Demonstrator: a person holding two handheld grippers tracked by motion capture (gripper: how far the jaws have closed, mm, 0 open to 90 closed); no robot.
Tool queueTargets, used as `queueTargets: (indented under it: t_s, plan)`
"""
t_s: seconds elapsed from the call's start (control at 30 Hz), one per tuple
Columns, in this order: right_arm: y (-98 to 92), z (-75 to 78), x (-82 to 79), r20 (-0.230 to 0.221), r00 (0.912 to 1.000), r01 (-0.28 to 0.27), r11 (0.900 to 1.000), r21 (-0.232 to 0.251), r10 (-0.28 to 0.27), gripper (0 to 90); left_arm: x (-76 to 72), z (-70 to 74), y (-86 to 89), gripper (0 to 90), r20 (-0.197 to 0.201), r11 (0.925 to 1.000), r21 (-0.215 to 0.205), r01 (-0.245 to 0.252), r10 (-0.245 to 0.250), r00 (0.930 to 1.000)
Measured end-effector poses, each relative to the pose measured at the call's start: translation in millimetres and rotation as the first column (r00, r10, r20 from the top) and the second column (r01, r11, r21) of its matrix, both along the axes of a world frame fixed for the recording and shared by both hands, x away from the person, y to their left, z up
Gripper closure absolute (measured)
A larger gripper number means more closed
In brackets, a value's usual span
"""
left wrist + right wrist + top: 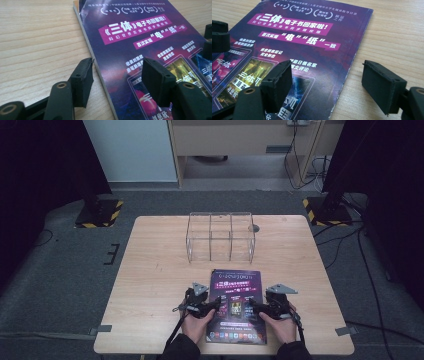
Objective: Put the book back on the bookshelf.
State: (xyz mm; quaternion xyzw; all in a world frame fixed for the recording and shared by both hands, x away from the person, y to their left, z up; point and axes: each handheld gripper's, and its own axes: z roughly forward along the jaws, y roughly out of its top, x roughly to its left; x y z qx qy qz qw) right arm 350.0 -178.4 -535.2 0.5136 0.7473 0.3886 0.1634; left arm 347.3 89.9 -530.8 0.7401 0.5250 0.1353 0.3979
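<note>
We observe the right gripper point(325, 86) with its jaws spread wide, straddling the right edge of a purple magazine point(312, 47) lying flat on the wooden table point(397, 37). One jaw stands over the printed cover, the other over bare wood beyond the edge. Far left of the jaws, the black tips of the left gripper point(219, 36) sit over the cover.

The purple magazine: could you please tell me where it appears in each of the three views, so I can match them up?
High view: the purple magazine lies flat at the table's near edge, between the two tools.
Left gripper view: it covers the right half, its left edge between the open jaws.
Right gripper view: it covers the left half, its right edge between the open jaws.
Shared landmark: the pink title banner.
</note>
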Motion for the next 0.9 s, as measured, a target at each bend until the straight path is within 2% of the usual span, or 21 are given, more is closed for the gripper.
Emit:
queueTargets:
  t_s: [0.1, 0.27, 0.33, 0.7, 0.83, 0.9]
  plan:
    - [2.3, -0.5, -0.5, 0.006, 1.0, -0.008, 1.0, 0.004, 0.008, 26.0, -0.7, -0.8, -3.0, 40.9, 0.01, 0.9999, 0.006, 0.013, -0.013, 0.9999]
    - [7.5, -1.2, -1.6, 0.009, 0.9999, -0.014, 1.0, 0.025, 0.014, 25.9, -1.6, -1.5, -5.5, 39.7, 0.017, 1.0, 0.005, 0.007, -0.007, 0.9998]
    - [9.6, -1.5, -2.4, 0.015, 0.9998, -0.012, 1.0, 0.01, 0.012, 25.4, -2.1, -1.7, -6.3, 38.6, 0.021, 0.9999, 0.01, 0.004, -0.004, 0.9998]
    - [6.6, -1.9, -2.5, 0.007, 1.0, 0.0, 0.999, 0.052, 0.0, 26.7, -0.4, -4.6, -5.3, 35.9, 0.036, 0.9995, -0.032, -0.008, 0.009, 0.9993]
    - [7.3, -2.0, -2.5, 0.014, 0.9999, -0.003, 0.999, 0.037, 0.002, 27.0, -0.2, -4.6, -6.5, 35.5, 0.033, 0.9993, -0.035, -0.01, 0.012, 0.9994]
    - [7.5, -1.9, -2.8, 0.015, 0.9999, 0.004, 0.999, 0.034, -0.004, 28.7, 0.0, -5.0, -4.8, 36.0, 0.028, 0.998, -0.06, -0.019, 0.021, 0.9994]
